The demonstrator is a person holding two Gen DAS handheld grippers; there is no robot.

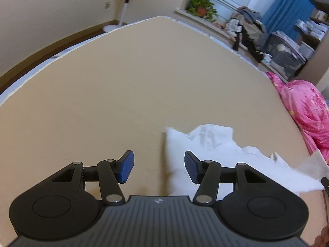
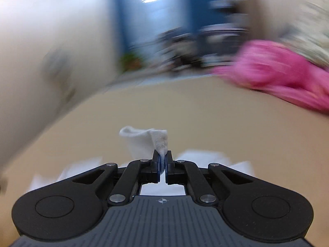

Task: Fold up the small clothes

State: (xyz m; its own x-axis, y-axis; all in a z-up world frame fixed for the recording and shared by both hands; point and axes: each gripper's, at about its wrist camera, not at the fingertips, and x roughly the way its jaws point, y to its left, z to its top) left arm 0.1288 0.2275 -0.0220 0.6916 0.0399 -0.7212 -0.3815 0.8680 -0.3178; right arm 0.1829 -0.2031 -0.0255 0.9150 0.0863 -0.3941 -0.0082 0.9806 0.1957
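Note:
A small white garment (image 1: 207, 144) lies crumpled on the tan bed sheet (image 1: 133, 78), right of centre in the left wrist view. My left gripper (image 1: 159, 167) hangs open just above the sheet, its right blue pad at the garment's left edge, nothing between the pads. In the blurred right wrist view my right gripper (image 2: 163, 164) is shut on a pinched fold of the white garment (image 2: 144, 142), which stands up from between the blue pads. More white cloth (image 2: 197, 156) lies under that gripper. At the left wrist view's right edge the cloth (image 1: 308, 175) is drawn out to a point.
A pink patterned quilt (image 1: 306, 111) is bunched at the bed's right edge, seen as the pink quilt (image 2: 277, 72) in the right view too. Beyond the bed are a standing fan (image 1: 126, 2), a potted plant (image 1: 202, 7), piled clothes (image 1: 246, 26) and blue curtains (image 1: 287, 6).

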